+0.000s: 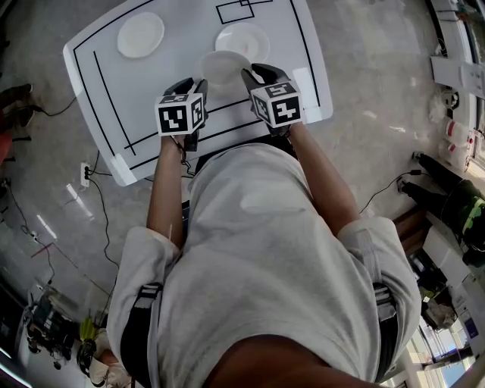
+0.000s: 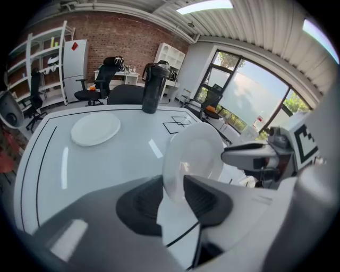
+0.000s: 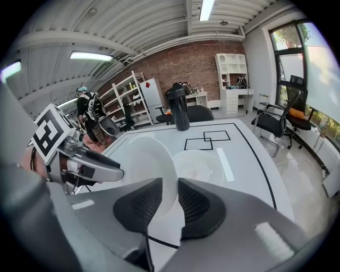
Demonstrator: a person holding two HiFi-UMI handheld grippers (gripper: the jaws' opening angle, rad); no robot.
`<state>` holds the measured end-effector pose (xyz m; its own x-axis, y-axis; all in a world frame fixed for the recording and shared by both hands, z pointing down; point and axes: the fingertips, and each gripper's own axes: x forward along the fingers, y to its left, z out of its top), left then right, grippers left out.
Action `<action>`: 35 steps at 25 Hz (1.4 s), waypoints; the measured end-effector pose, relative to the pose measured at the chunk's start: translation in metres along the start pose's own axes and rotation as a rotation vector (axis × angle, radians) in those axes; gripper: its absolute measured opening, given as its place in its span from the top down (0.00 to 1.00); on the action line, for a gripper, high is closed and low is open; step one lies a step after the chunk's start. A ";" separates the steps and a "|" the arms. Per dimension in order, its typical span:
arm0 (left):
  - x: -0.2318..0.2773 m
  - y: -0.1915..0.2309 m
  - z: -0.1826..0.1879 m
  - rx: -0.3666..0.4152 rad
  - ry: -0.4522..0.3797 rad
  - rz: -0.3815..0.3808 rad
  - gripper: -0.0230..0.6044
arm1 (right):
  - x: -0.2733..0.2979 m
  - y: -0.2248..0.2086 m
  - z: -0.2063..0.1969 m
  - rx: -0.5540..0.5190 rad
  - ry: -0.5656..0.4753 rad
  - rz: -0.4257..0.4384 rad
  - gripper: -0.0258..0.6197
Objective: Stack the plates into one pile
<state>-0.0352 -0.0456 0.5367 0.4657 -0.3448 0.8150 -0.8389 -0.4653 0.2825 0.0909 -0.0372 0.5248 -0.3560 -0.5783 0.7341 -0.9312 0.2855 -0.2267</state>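
We hold one plate (image 1: 225, 67) between us and the rest of the table (image 1: 91, 91), lifted off the surface over the middle of the near edge. The left gripper (image 2: 172, 194) has its pads pinched on the rim at the plate's left side. The right gripper (image 3: 171, 199) has done the same on the opposite rim, so each pair of jaws is only a rim's thickness apart. We judge that two grips are used because the rim is thin and smooth. Taking it from both sides keeps the plate from swinging or slipping on the way to the pile.

Just past it, toward the far right corner and beside the black square (image 1: 235, 10), lies a second plate (image 1: 244, 38). That is probably where ours should land. A third plate (image 1: 141, 34) sits well apart, near the far left corner.

Our plate is plain white, round and glossy, with a shallow well and a slightly raised rim. In the gripper views it looks tipped rather than level, and it looks clean and empty.
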 end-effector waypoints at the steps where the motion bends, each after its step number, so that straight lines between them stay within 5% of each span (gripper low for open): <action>1: 0.002 -0.003 0.002 0.005 0.001 -0.002 0.77 | -0.002 -0.004 -0.001 0.004 -0.002 -0.003 0.82; 25: 0.046 -0.053 0.035 0.069 0.020 -0.045 0.77 | -0.018 -0.073 0.004 0.055 -0.029 -0.077 0.81; 35: 0.063 -0.046 0.049 0.029 0.020 -0.027 0.77 | 0.000 -0.087 0.013 0.049 -0.007 -0.057 0.81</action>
<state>0.0466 -0.0860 0.5505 0.4820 -0.3152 0.8175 -0.8174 -0.4977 0.2900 0.1712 -0.0720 0.5363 -0.3030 -0.5980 0.7420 -0.9525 0.2148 -0.2159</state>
